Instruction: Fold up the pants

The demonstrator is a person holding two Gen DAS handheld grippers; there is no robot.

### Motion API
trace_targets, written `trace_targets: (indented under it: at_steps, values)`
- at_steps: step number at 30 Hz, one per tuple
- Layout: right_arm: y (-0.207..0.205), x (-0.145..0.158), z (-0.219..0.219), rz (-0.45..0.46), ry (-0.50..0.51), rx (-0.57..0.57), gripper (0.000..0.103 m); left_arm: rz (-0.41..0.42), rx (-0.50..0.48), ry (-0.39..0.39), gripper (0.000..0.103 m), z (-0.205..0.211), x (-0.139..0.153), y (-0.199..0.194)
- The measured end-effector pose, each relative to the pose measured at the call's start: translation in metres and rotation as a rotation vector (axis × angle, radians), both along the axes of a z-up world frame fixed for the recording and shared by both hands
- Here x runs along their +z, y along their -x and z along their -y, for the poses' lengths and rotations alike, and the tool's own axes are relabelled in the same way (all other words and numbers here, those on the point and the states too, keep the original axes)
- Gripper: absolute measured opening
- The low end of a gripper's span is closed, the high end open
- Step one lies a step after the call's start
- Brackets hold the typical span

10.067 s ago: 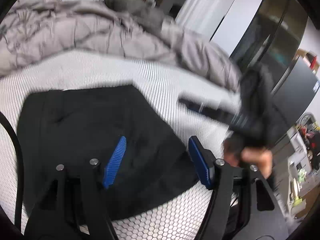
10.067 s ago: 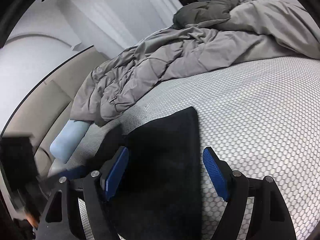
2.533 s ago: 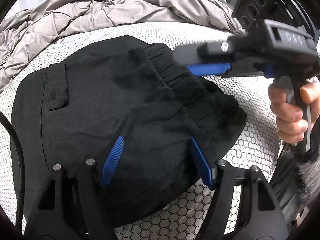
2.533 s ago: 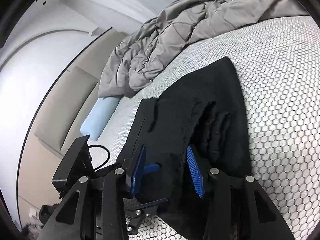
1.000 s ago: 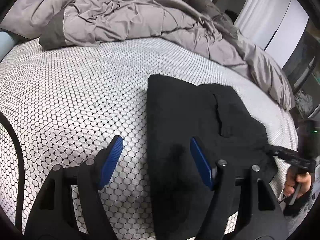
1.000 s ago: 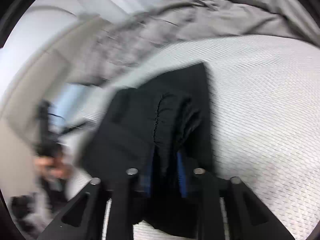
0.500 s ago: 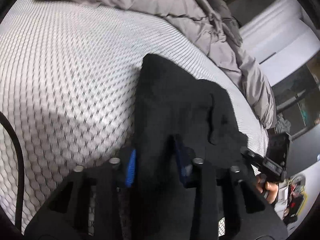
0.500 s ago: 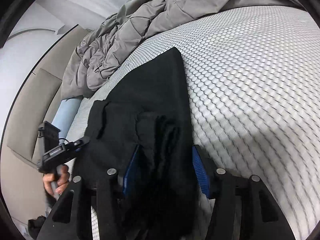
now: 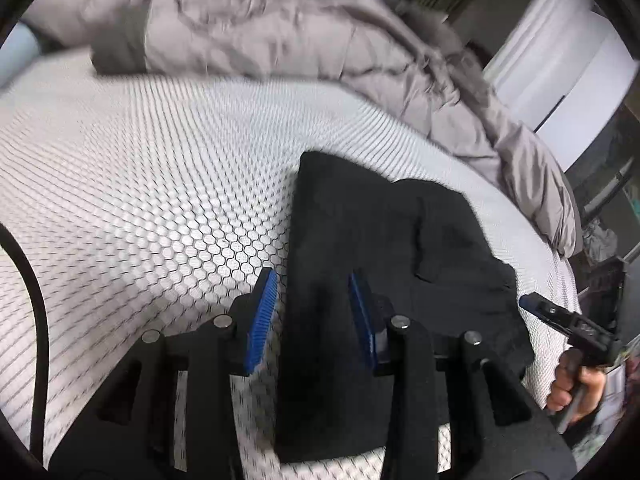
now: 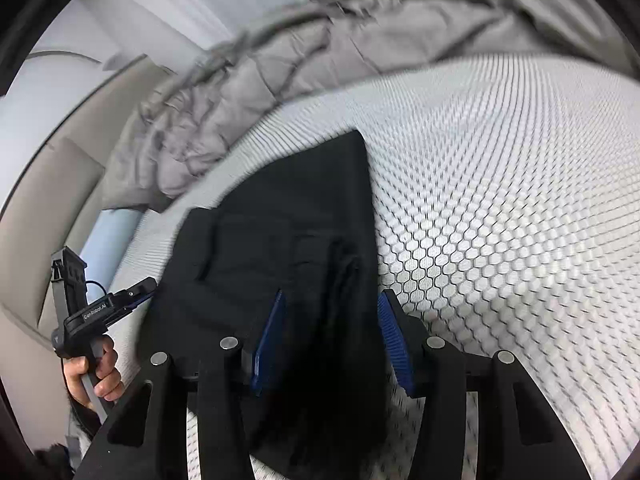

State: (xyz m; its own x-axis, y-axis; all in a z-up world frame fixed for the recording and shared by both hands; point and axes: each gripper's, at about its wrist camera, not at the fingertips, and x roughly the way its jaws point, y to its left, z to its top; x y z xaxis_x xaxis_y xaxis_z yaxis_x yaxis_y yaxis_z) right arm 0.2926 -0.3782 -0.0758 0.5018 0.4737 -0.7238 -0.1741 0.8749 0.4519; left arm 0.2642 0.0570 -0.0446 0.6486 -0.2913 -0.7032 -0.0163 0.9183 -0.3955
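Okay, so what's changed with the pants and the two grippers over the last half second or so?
Both grippers let go: the left gripper and right gripper were pinched on the near edge of the pants and their jaws are now opening. The pants stay folded on the mattress, duvet unmoved.

A bed fills most of both views, its mattress covered in a white sheet printed with a black honeycomb pattern. Along the far side of the bed lies a crumpled grey quilted duvet, bunched in thick folds. A pale blue bolster pillow rests against the bed's beige padded headboard, just below the duvet's end. Beyond the duvet hang white curtains, softly lit. Past the bed's other end stand white wardrobe doors beside a dark doorway.
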Motion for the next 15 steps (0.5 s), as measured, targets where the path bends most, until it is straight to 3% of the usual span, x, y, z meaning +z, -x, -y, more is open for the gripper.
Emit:
trace_targets:
  at_steps: [3,5,8,10,12,15]
  values:
    - [0.027,0.006,0.001,0.012,-0.058,0.096,0.049,0.069,-0.112,-0.073,0.073,0.034,0.014,0.020]
    - [0.035,-0.003,-0.003,-0.031,-0.100,0.163,0.049,0.068,-0.192,-0.108,0.074,0.066,0.008,0.025]
    - [0.035,-0.025,-0.014,-0.091,-0.045,0.194,0.049,0.027,-0.346,-0.159,0.074,0.120,-0.015,0.023]
    - [0.034,-0.032,-0.018,-0.085,-0.010,0.200,0.038,0.019,-0.343,-0.223,0.075,0.142,-0.024,0.022]
    - [0.035,-0.023,-0.019,-0.049,-0.028,0.221,0.014,0.040,-0.368,-0.263,0.075,0.158,-0.026,0.024]
    - [0.049,-0.007,-0.010,0.004,-0.019,0.248,0.011,0.047,-0.392,-0.267,0.075,0.169,-0.028,0.026]
